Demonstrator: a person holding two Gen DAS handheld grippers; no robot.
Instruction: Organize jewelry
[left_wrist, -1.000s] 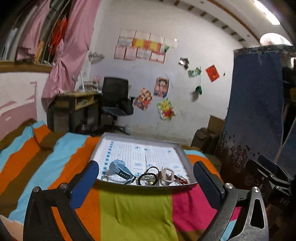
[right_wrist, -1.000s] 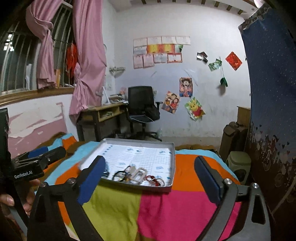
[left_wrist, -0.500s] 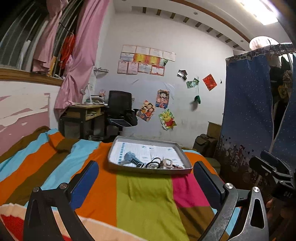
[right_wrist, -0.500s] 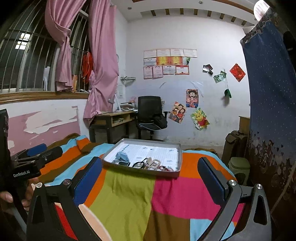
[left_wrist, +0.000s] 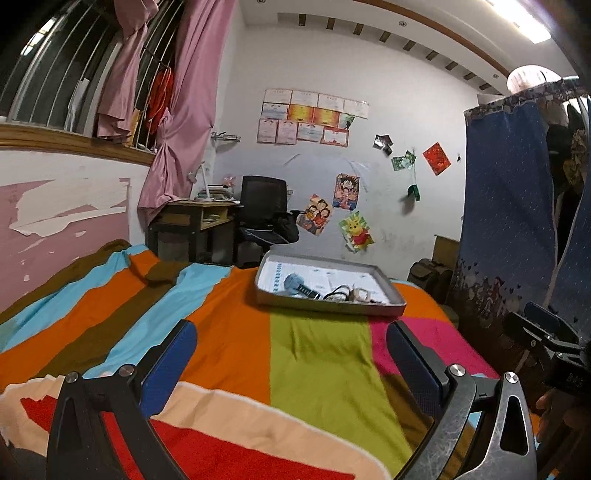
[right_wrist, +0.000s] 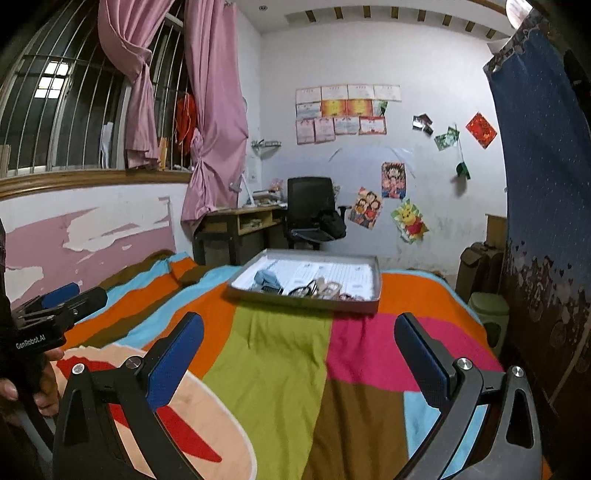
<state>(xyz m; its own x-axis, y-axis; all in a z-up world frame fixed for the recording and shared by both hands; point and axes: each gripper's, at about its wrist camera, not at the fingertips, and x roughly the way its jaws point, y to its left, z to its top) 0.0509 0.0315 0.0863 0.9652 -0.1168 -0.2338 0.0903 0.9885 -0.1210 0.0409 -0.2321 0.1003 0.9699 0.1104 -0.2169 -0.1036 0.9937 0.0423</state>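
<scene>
Both wide open, left gripper (left_wrist: 291, 343), right gripper (right_wrist: 299, 339)

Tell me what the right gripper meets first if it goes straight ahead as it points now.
Probably the striped blanket, short of the tray; the right gripper, jaws open and empty, seems to aim slightly downward, though depth is uncertain.

**The room around us**

We see a striped blanket (right_wrist: 280, 369) in orange, green, pink and brown spread over the bed. Beyond it a black office chair (right_wrist: 310, 206) stands beside a wooden desk (right_wrist: 240, 221). Pink curtains (right_wrist: 210, 110) hang knotted at the barred window, cartoon posters (right_wrist: 393, 181) dot the white wall, and a blue cloth (right_wrist: 546, 184) hangs at right.
</scene>
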